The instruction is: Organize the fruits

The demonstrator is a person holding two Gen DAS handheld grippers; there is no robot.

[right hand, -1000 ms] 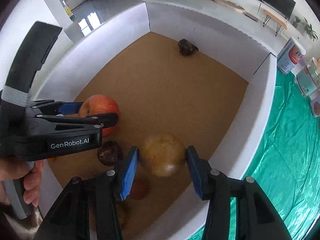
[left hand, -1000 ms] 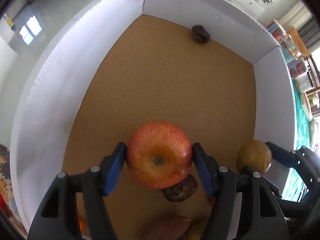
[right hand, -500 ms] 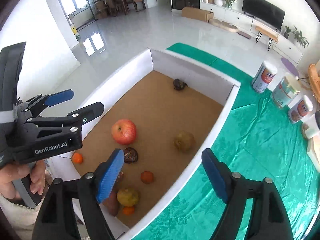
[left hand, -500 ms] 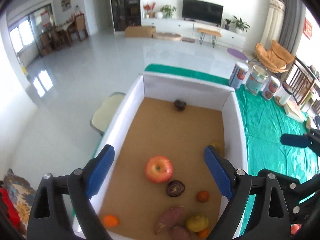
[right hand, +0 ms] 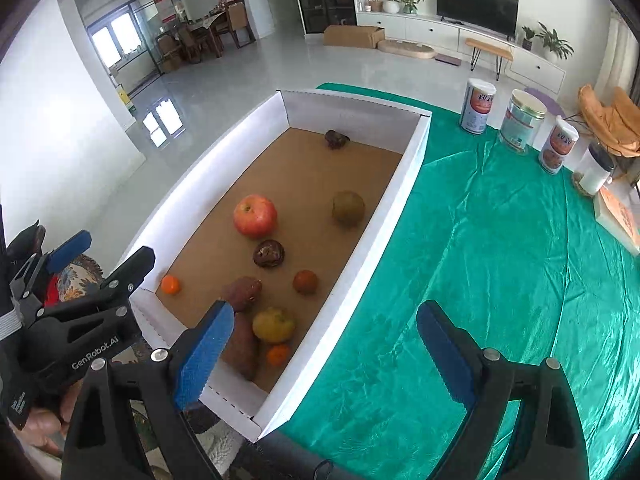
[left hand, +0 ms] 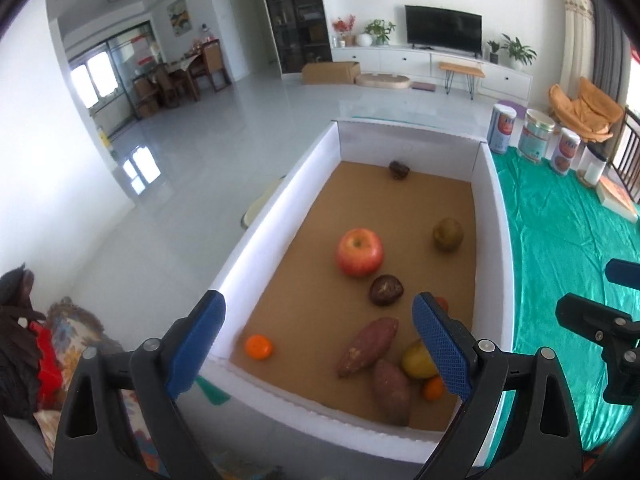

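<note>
1. The tabletop is covered with a shiny green cloth.
2. A white box with a brown floor sits on it at the left.
3. 4 canisters stand in a row near the far edge.
4. A flat box lies at the right.

A red apple lies in the white-walled, brown-floored box on green cloth.

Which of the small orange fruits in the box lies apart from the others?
The small orange fruit in the near left corner of the box. It sits alone by the white wall; the others lie among the sweet potatoes and the yellow fruit.
</note>
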